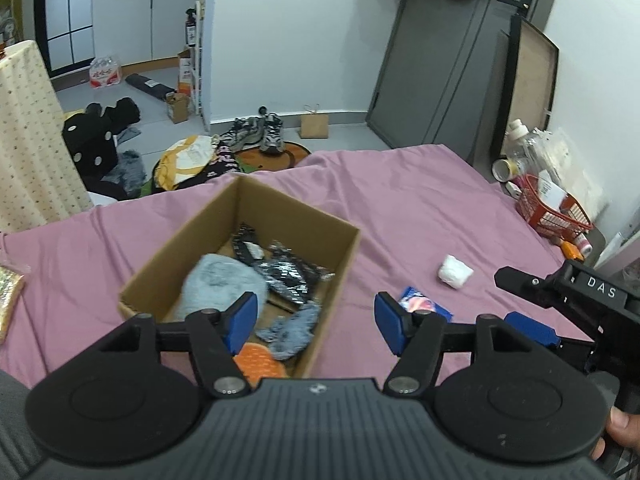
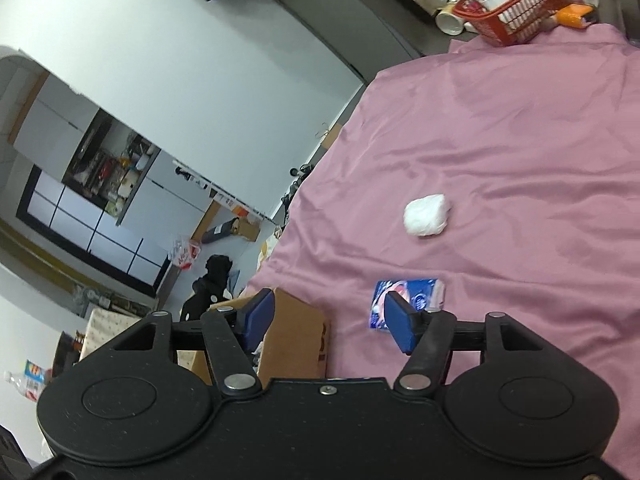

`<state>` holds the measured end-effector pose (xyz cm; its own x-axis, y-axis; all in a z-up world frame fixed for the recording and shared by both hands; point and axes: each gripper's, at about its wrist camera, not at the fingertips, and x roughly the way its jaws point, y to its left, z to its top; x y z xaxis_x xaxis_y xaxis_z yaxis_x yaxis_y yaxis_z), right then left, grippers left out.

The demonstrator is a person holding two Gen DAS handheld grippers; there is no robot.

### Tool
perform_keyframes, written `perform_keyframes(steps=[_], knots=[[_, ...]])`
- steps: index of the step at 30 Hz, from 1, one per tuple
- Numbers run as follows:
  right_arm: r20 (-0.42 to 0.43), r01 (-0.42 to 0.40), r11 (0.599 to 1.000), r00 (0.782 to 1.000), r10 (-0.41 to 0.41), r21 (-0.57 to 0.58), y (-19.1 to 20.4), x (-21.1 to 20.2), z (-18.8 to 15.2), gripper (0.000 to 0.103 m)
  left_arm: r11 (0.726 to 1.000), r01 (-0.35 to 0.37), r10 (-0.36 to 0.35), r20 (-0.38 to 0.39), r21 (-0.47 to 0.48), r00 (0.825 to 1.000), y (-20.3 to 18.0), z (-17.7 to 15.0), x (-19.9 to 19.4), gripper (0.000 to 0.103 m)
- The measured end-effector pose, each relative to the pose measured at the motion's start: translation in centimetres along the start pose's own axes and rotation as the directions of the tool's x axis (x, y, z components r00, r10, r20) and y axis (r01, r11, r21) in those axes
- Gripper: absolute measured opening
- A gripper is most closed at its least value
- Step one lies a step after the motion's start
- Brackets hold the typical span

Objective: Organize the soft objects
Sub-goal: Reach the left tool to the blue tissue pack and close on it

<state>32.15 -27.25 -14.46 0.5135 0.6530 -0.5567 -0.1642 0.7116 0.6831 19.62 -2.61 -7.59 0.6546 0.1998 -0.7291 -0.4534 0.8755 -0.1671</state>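
Note:
An open cardboard box (image 1: 332,264) sits on the pink sheet (image 1: 400,208) and holds a fluffy light-blue item (image 1: 222,284), a black-and-silver patterned cloth (image 1: 286,274), a grey-blue rag (image 1: 290,330) and an orange piece (image 1: 258,366). My left gripper (image 1: 316,322) hovers open over the box's near right corner, nothing between its fingers. A blue tissue pack (image 1: 426,306) (image 2: 416,294) and a white soft bundle (image 1: 455,272) (image 2: 426,215) lie on the sheet. My right gripper (image 2: 330,322) is open just short of the pack, the box (image 2: 294,338) at its left finger.
A red basket (image 1: 552,210) (image 2: 516,12) with bottles and tubes stands at the bed's far right corner. A patterned gold item (image 1: 10,296) lies at the left edge. Shoes, a black dice cushion (image 1: 90,142) and bags litter the floor beyond the bed.

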Motion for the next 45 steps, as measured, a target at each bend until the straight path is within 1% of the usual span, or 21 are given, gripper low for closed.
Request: perform_keyframes(steps=[3, 5, 7, 10, 13, 17, 21, 22, 23, 25, 26, 30, 35, 40, 45], knots=[[0.004, -0.003, 1.000, 1.000, 0.003, 0.011, -0.5, -0.1, 0.5, 0.062, 1.000, 0.009, -0.009, -0.001, 0.001, 1.000, -1.2, 0.0, 0.5, 0.063], [0.013, -0.004, 1.000, 1.000, 0.004, 0.012, -0.8, -0.2, 0.9, 0.069, 1.000, 0.015, -0.015, -0.001, 0.001, 1.000, -2.1, 0.1, 0.9, 0.063], [0.022, -0.004, 1.000, 1.000, 0.004, 0.013, -1.2, -0.3, 1.3, 0.072, 1.000, 0.022, -0.022, -0.001, -0.001, 1.000, -3.0, 0.1, 1.3, 0.063], [0.022, -0.012, 0.999, 1.000, 0.011, 0.037, -2.2, -0.4, 2.1, 0.072, 0.999, 0.034, -0.034, -0.007, 0.000, 0.999, -4.4, 0.0, 2.2, 0.063], [0.021, -0.017, 0.998, 1.000, 0.016, 0.064, -3.3, -0.3, 2.7, 0.073, 0.999, 0.050, -0.049, -0.023, 0.012, 0.999, -5.9, -0.4, 3.4, 0.063], [0.037, -0.018, 0.996, 0.999, 0.014, 0.091, -4.5, -0.5, 3.4, 0.082, 0.997, 0.064, -0.061, -0.055, 0.042, 0.997, -7.7, -1.4, 5.1, 0.063], [0.031, -0.016, 0.993, 0.999, 0.012, 0.116, -5.6, -0.1, 3.8, 0.084, 0.996, 0.078, -0.073, -0.099, 0.051, 0.992, -8.8, -2.1, 7.1, 0.063], [0.027, -0.014, 0.993, 1.000, 0.011, 0.121, -5.8, 0.1, 4.0, 0.086, 0.995, 0.079, -0.072, -0.110, 0.059, 0.991, -9.1, -2.3, 7.6, 0.066], [0.023, -0.011, 0.992, 1.000, 0.008, 0.124, -6.0, 0.3, 4.1, 0.089, 0.995, 0.078, -0.070, -0.118, 0.065, 0.991, -9.3, -2.5, 8.1, 0.074], [0.020, -0.005, 0.992, 1.000, 0.003, 0.125, -6.2, 0.7, 4.3, 0.094, 0.996, 0.069, -0.061, -0.119, 0.063, 0.991, -9.6, -2.7, 9.0, 0.080], [0.018, -0.003, 0.992, 1.000, 0.001, 0.124, -6.4, 1.0, 4.5, 0.095, 0.996, 0.062, -0.055, -0.120, 0.056, 0.991, -9.8, -2.9, 9.4, 0.082], [-0.001, -0.010, 0.990, 1.000, 0.010, 0.138, -7.0, 1.9, 4.8, 0.095, 0.998, 0.065, -0.061, -0.151, 0.019, 0.987, -10.1, -3.2, 11.4, 0.083], [-0.008, -0.005, 0.987, 1.000, 0.006, 0.163, -7.8, 2.6, 5.1, 0.095, 0.999, 0.042, -0.036, -0.169, 0.028, 0.985, -11.1, -3.8, 13.7, 0.083], [-0.018, 0.010, 0.984, 1.000, -0.007, 0.179, -8.4, 3.5, 5.4, 0.095, 0.999, 0.040, -0.039, -0.183, -0.001, 0.982, -11.9, -4.1, 16.0, 0.083], [-0.019, 0.027, 0.981, 1.000, -0.024, 0.191, -9.0, 4.5, 5.9, 0.095, 0.997, 0.032, -0.045, -0.197, -0.070, 0.979, -12.2, -4.4, 17.8, 0.083]])
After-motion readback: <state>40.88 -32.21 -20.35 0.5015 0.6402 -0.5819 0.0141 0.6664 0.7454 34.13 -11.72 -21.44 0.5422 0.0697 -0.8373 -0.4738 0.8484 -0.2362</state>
